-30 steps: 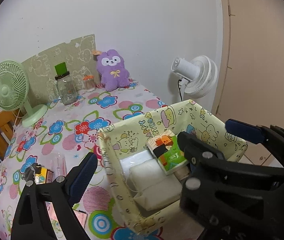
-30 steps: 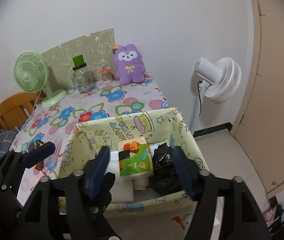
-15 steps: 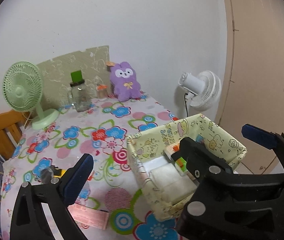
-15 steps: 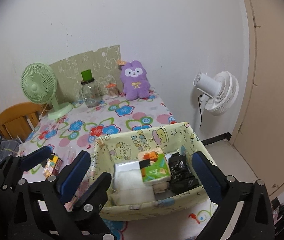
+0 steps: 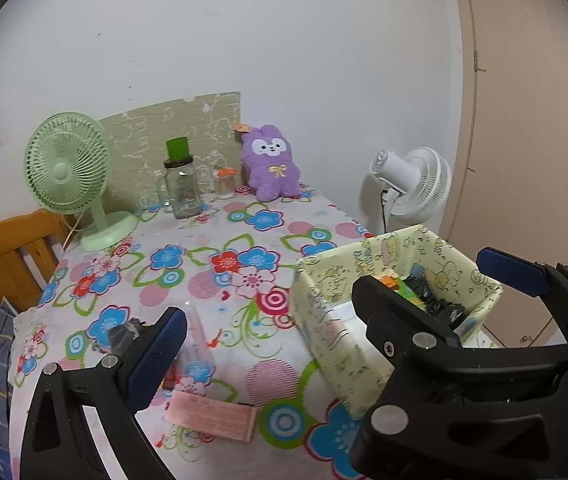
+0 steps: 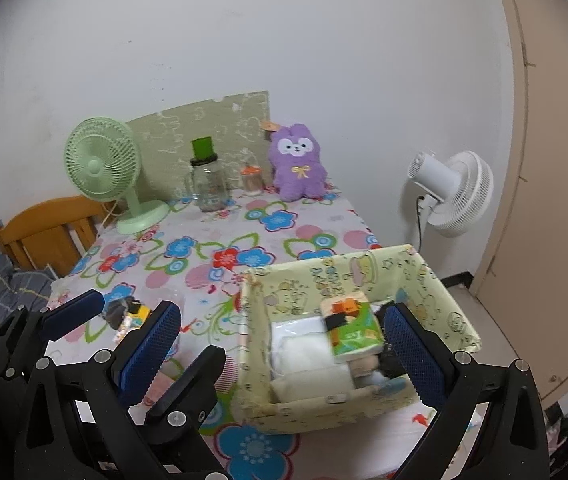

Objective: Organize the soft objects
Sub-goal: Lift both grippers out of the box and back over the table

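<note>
A yellow-green cartoon-print fabric box (image 5: 364, 244) (image 6: 324, 260) stands at the table's front right. It holds white soft packs (image 6: 308, 352), a green and orange tissue pack (image 6: 354, 328) and a black bag (image 5: 432, 300). My right gripper (image 6: 282, 346) is open in front of the box, holding nothing. My left gripper (image 5: 334, 314) is open too, empty, and straddles the box's left wall from the near side. A flat pink pack (image 5: 212, 416) lies on the cloth near the left finger. A purple plush rabbit (image 5: 270, 164) (image 6: 298, 168) sits against the far wall.
A green desk fan (image 5: 66, 168), a glass jar with a green lid (image 5: 180, 188) and a small jar (image 5: 224, 182) stand at the back. Small clutter (image 6: 124, 312) lies front left. A white floor fan (image 6: 452, 192), a wooden chair (image 5: 8, 256) and a door (image 5: 532, 120) surround the table.
Both grippers pulled back from the box and rose a little. The right jaws spread wide from around the tissue pack, which stays in the box.
</note>
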`<state>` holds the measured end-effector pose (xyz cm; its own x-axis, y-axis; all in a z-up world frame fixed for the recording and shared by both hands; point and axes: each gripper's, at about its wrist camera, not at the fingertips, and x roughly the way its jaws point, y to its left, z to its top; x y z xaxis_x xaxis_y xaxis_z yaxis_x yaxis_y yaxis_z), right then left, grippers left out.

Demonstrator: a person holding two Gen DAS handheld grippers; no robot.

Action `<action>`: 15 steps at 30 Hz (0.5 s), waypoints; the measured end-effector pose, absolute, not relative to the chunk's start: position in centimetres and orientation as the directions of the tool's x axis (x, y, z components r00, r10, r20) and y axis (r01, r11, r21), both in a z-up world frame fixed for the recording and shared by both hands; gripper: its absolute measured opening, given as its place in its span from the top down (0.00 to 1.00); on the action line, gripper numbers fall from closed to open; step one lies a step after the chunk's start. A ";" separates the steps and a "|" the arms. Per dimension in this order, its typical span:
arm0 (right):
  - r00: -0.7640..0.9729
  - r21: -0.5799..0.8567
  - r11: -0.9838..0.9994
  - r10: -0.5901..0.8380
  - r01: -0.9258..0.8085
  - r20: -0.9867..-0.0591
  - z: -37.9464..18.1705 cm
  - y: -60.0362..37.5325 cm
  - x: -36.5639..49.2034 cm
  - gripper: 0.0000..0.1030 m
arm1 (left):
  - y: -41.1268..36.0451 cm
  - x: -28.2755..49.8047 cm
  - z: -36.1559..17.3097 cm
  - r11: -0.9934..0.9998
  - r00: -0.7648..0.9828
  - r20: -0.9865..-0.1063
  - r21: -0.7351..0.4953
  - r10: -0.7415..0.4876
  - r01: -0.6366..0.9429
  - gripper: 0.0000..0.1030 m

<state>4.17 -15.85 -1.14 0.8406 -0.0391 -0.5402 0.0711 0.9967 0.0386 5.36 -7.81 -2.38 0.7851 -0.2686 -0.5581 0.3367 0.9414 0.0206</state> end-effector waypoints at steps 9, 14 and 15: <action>0.841 0.060 0.998 0.015 0.021 -0.541 -2.0 -13.2 4.7 0.00 | -5.0 5.2 -2.9 0.959 0.803 -0.552 0.023 -0.224 0.284 0.01; 0.835 0.053 0.999 0.024 0.006 -0.550 -2.4 -11.9 5.1 0.00 | -3.7 5.4 -3.4 0.968 0.808 -0.554 0.013 -0.201 0.250 0.04; 0.835 0.053 0.999 0.029 0.001 -0.549 -2.5 -11.7 5.1 0.00 | -3.5 5.3 -3.4 0.969 0.809 -0.553 0.014 -0.198 0.246 0.04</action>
<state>5.14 -11.72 -2.48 0.8354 0.0286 -0.5489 0.0005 0.9986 0.0529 5.33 -3.52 -3.44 0.8094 -0.1976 -0.5530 0.2460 0.9692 0.0138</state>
